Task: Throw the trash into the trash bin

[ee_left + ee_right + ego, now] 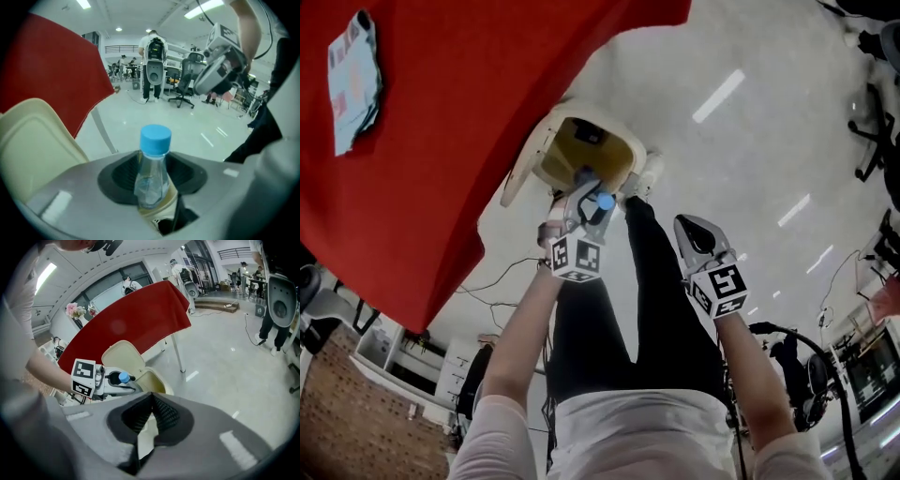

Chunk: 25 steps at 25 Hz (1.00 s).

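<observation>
Bottle [152, 178], clear plastic with 1 blue cap, stands pinched between the 2 jaws of the left gripper [592, 192], which points steeply down. The open cream trash bin [562, 161] is at its 12 o'clock. Right gripper [698, 232], at 3 o'clock, is angled down, its jaws pressed together and empty.

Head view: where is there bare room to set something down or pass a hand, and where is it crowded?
Free: the red cloth between the flat packet and its hanging edge; the grey floor right of the trash bin, beyond the right gripper. Crowded: the bin's mouth, where the left gripper holds the bottle beside the person's leg.
</observation>
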Tool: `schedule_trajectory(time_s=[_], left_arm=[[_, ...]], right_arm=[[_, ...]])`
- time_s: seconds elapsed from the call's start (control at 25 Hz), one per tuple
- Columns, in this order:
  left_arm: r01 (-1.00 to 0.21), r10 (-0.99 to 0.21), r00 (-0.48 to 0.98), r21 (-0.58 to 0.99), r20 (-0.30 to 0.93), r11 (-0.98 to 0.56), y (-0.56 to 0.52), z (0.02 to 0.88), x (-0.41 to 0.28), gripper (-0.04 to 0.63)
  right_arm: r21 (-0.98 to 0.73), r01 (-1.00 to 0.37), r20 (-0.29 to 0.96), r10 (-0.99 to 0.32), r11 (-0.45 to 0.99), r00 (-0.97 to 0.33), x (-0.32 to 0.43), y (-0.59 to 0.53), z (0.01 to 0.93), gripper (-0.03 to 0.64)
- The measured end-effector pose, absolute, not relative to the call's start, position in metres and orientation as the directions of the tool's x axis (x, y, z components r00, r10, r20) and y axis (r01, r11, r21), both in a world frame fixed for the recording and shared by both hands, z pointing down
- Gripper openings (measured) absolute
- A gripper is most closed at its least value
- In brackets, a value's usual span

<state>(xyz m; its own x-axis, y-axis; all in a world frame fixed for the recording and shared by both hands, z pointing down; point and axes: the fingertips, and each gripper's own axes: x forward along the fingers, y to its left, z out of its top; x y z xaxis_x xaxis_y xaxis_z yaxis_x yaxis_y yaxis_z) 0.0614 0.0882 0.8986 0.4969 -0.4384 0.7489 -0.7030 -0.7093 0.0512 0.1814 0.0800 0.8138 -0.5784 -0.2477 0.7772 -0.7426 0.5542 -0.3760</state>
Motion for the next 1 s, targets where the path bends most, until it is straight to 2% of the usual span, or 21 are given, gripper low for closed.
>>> schedule_trajectory(time_s=[0.48, 0.64, 1.0], left_arm=[[-0.701, -0.376, 0.48, 0.089, 0.792, -0.707, 0.115, 0.953, 0.056, 0.201], [-0.717, -0.358, 0.484, 0.126, 0.799, -0.686, 0.118, 0.946, 0.059, 0.233], [-0.729, -0.382, 0.486, 0.123, 0.786, -0.674, 0.132, 0.905, 0.06, 0.205]], right_arm=[[-0.389, -0.741, 0.784, -0.226, 0.548, -0.578, 0.175, 0.077, 0.84, 0.002], [-0.388, -0.739, 0.783, -0.227, 0.551, -0.58, 0.175, 0.074, 0.836, 0.002], [-0.375, -0.736, 0.769, -0.254, 0.564, -0.587, 0.165, 0.071, 0.802, 0.002]])
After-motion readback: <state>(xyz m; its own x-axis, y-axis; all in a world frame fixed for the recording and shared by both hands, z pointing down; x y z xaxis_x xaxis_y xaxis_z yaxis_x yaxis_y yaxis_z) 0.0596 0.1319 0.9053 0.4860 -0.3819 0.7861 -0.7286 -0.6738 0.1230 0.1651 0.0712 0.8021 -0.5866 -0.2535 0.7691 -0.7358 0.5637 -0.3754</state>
